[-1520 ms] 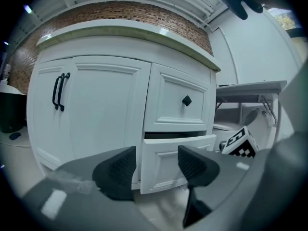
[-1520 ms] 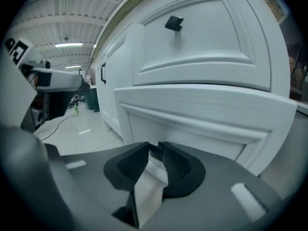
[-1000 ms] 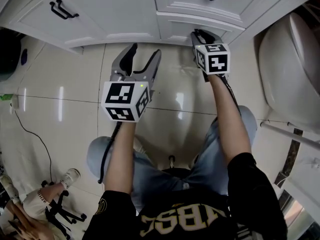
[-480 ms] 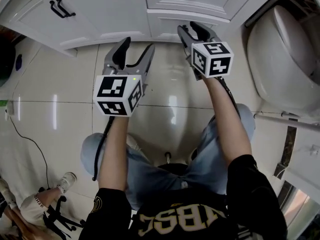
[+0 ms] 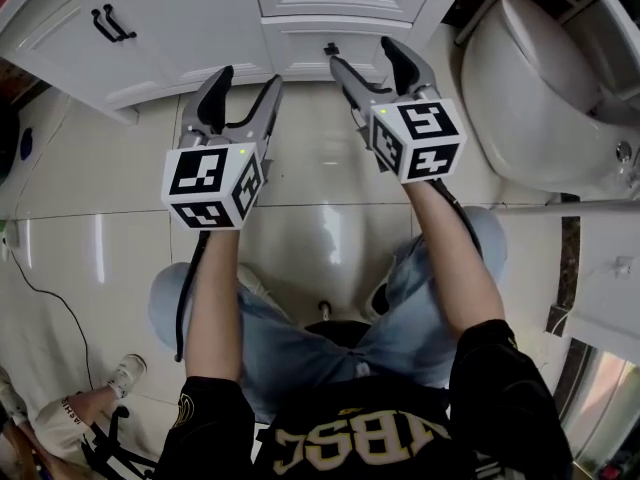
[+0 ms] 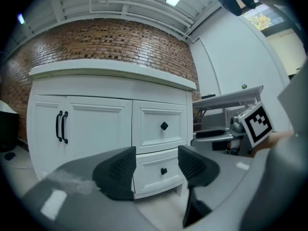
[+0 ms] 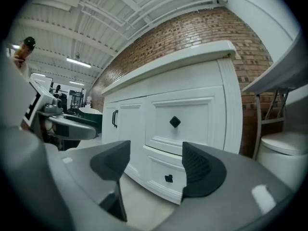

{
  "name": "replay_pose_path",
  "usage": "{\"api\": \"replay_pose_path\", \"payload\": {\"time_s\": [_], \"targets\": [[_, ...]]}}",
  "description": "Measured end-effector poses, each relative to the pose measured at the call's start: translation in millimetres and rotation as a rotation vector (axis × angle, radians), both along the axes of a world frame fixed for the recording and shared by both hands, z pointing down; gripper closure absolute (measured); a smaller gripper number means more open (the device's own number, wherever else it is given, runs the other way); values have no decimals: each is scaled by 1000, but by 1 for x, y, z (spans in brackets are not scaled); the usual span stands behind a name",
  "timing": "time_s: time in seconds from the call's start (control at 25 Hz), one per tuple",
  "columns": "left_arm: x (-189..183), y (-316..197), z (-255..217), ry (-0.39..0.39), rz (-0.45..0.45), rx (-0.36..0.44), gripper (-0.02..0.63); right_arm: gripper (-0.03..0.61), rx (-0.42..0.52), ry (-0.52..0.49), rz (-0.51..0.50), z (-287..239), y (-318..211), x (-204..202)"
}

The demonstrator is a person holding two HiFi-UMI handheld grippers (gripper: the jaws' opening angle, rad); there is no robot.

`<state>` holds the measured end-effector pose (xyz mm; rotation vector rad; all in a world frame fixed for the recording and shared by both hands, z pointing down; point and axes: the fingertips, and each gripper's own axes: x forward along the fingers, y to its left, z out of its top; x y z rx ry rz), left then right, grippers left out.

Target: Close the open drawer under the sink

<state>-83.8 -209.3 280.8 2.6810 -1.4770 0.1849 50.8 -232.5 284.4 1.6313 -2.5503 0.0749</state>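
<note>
The white sink cabinet fills the top of the head view. Its lower drawer has a small black knob, and its front looks about level with the cabinet front. My right gripper hangs just in front of that drawer without touching it, its jaws opening with nothing between them. Left of it, my left gripper stands open and empty above the floor tiles. The lower drawer shows between the jaws in the left gripper view, and the same drawer in the right gripper view.
A white toilet stands to the right of the cabinet. Double doors with black handles are at the left. A cable lies on the tiles, and another person's leg and shoe are at the lower left.
The right gripper, shut with its tips at the lower drawer front, has drawn back, risen and opened its jaws. The left gripper has risen too, still open.
</note>
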Motion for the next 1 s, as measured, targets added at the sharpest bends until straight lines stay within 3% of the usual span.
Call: {"api": "replay_pose_path", "payload": {"time_s": [0.2,0.48,0.88,1.0], "targets": [[13,23,-21,24,8,44,341,230,55,23,38,-24,43,11],[29,42,-26,-25,61,104,357,227,81,-193,114,-43,82,47],[40,46,-23,-16,77,121,357,227,155,-44,139,-25,76,52],[34,38,-19,3,57,99,357,227,144,-82,143,-25,69,55]]}}
